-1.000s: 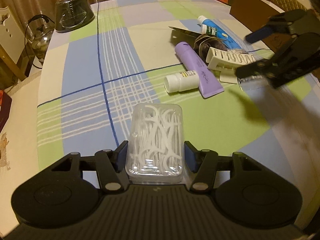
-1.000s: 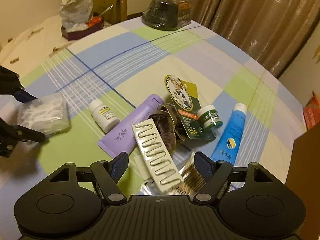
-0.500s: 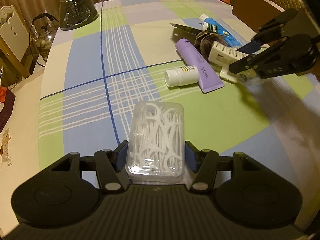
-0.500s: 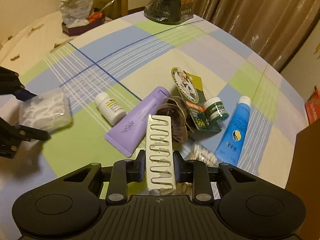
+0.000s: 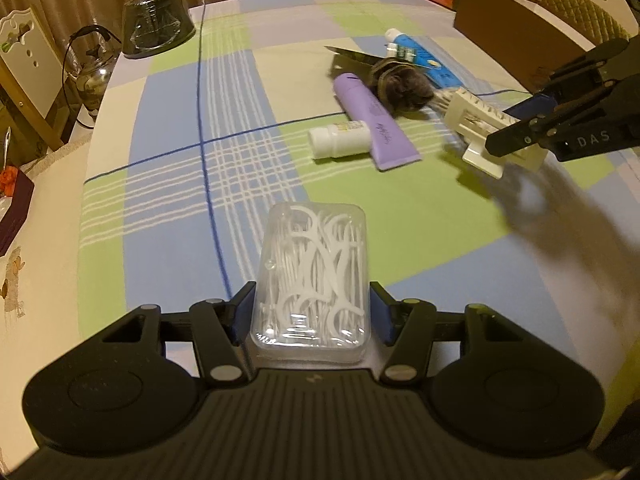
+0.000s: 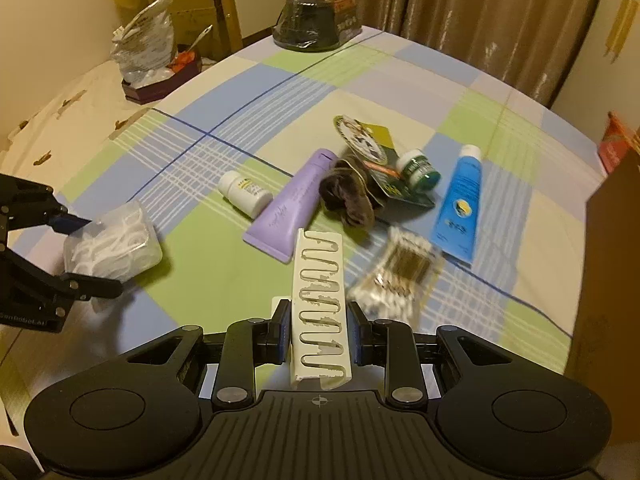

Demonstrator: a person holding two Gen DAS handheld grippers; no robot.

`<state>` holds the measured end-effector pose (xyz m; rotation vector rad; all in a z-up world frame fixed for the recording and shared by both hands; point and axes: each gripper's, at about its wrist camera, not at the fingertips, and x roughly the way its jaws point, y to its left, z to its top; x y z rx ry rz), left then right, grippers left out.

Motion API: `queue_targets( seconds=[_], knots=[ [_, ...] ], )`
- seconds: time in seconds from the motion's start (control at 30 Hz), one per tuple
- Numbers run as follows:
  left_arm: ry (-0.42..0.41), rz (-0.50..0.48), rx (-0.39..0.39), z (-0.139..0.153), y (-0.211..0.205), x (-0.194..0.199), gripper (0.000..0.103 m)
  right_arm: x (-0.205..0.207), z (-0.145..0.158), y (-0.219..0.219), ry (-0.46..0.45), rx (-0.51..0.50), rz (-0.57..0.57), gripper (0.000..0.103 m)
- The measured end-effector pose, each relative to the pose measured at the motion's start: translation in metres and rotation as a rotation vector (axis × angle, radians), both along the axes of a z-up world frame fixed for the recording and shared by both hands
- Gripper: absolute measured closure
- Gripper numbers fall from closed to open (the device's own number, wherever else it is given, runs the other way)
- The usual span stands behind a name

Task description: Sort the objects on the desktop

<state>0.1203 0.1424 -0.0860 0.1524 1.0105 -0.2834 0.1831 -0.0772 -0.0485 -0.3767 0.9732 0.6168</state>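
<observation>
My left gripper [image 5: 312, 312] is shut on a clear box of white floss picks [image 5: 314, 276], held just above the checked tablecloth [image 5: 168, 208]. In the right wrist view this box [image 6: 116, 244] shows at the far left between the left gripper's fingers [image 6: 100, 286]. My right gripper [image 6: 318, 334] is shut on a white slotted plastic rack [image 6: 320, 280], lifted off the pile and pointing away from me. From the left wrist view the rack [image 5: 476, 120] hangs in the right gripper [image 5: 512, 126] at the right.
On the cloth lie a purple tube [image 6: 296, 204], a white pill bottle [image 6: 244, 194], a brown scrunchie [image 6: 348, 196], a green jar [image 6: 418, 170], a blue tube [image 6: 460, 204] and a cotton swab pack [image 6: 400, 276]. A brown box [image 6: 612, 260] stands at the right; a dark dome [image 6: 316, 20] far back.
The right gripper's jaws went from open around the white rack to shut on it, then lifted it, uncovering the cotton swab pack. The left gripper drifted slightly with the floss box.
</observation>
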Motion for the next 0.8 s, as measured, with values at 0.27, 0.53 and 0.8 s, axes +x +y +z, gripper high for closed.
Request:
queue_targets(
  seconds=[0.27, 0.53, 0.8],
  knots=[
    [-0.023, -0.027, -0.003, 0.014, -0.037, -0.025, 0.05, -0.027, 0.012, -0.035, -0.027, 0.018, -0.022, 0.076],
    [-0.063, -0.019, -0.002, 0.029, -0.079, -0.05, 0.05, -0.057, 0.023, -0.088, -0.056, 0.034, -0.052, 0.076],
    [-0.078, -0.052, -0.01, 0.037, -0.124, -0.066, 0.05, -0.083, 0.023, -0.153, -0.047, 0.029, -0.196, 0.076]
  ],
)
